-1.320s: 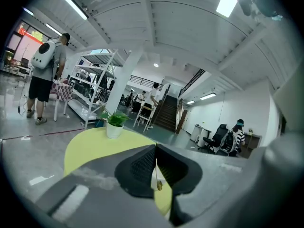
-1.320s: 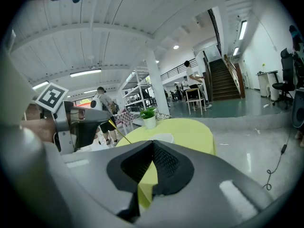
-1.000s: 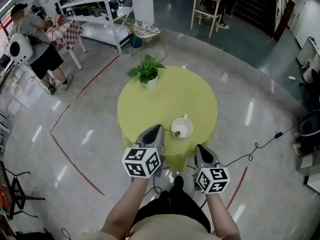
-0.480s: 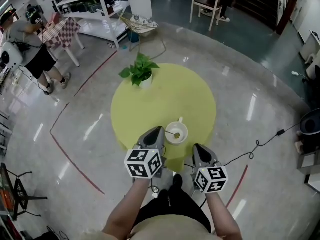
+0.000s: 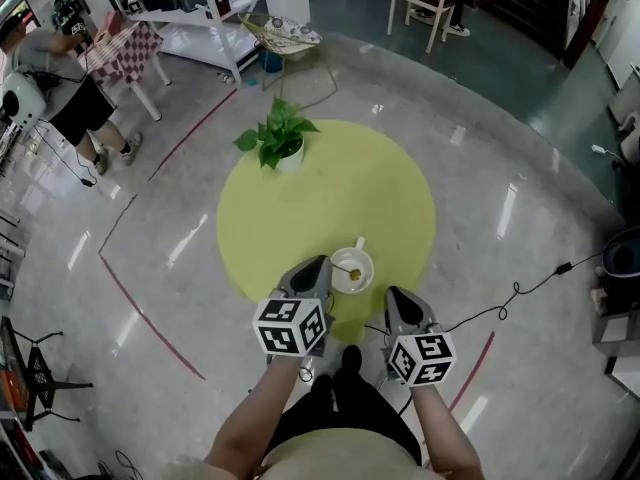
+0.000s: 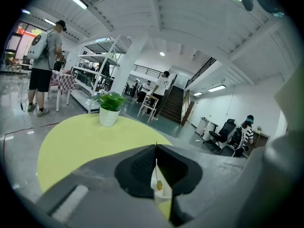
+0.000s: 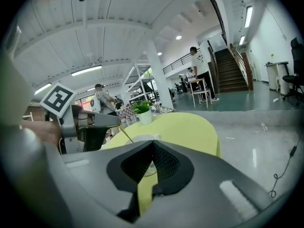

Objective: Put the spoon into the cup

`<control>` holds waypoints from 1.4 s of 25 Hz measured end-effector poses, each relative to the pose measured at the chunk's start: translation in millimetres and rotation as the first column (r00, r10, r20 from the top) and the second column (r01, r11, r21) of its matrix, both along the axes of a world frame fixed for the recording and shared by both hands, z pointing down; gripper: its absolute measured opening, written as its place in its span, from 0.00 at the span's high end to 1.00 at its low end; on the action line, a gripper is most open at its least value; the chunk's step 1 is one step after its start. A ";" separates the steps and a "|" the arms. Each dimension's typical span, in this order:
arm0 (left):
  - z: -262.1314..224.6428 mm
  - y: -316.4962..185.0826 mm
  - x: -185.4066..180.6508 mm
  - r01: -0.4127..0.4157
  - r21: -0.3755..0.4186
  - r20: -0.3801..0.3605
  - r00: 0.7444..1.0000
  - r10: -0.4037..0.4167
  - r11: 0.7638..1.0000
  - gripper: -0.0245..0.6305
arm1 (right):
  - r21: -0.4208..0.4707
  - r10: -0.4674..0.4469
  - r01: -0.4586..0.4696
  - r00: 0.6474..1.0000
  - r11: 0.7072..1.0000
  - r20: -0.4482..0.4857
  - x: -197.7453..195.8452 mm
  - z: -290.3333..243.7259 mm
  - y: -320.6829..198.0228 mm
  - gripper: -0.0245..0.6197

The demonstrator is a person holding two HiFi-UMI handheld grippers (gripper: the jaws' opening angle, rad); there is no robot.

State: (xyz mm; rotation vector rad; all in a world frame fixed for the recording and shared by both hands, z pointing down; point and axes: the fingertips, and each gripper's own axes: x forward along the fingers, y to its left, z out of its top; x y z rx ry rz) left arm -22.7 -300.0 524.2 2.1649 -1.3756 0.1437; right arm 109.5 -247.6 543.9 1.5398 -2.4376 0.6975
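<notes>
A white cup [image 5: 352, 270] stands near the front edge of the round yellow table [image 5: 380, 193]. My left gripper [image 5: 318, 264] is just left of the cup, shut on the thin handle of a spoon [image 5: 343, 266]. The spoon slopes down to the right and its bowl sits inside the cup's rim. In the left gripper view the spoon [image 6: 157, 177] hangs between the closed jaws above the cup [image 6: 162, 195]. My right gripper [image 5: 394, 294] is shut and holds nothing, off the table's front edge to the right of the cup. The right gripper view shows the left gripper's fingers [image 7: 97, 119] and the spoon [image 7: 125, 133].
A potted green plant [image 5: 275, 140] stands at the table's far left. Red tape lines and a black cable [image 5: 505, 303] lie on the glossy floor. A person [image 5: 60, 83], white shelving [image 5: 185, 8] and chairs are far off at the back.
The spoon's bowl has gone from the cup's left rim to inside the cup. Both grippers keep their places near the table's front edge; the head view has shifted a little.
</notes>
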 end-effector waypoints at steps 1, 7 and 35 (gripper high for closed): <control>1.2 -0.8 0.9 0.000 -0.004 0.000 1.000 0.000 1.000 0.95 | -0.002 -0.001 0.001 1.000 1.000 0.000 0.3 0.3 -1.2 0.96; 10.0 -5.0 3.5 0.001 -0.027 0.001 1.000 -0.001 1.000 0.95 | -0.009 -0.007 0.007 1.000 1.000 0.004 -0.2 2.9 -8.1 0.96; 37.5 -13.7 -11.9 0.042 -0.076 0.031 0.999 -0.039 0.996 0.93 | -0.031 -0.024 0.024 1.000 0.999 0.003 2.9 11.8 -10.2 0.96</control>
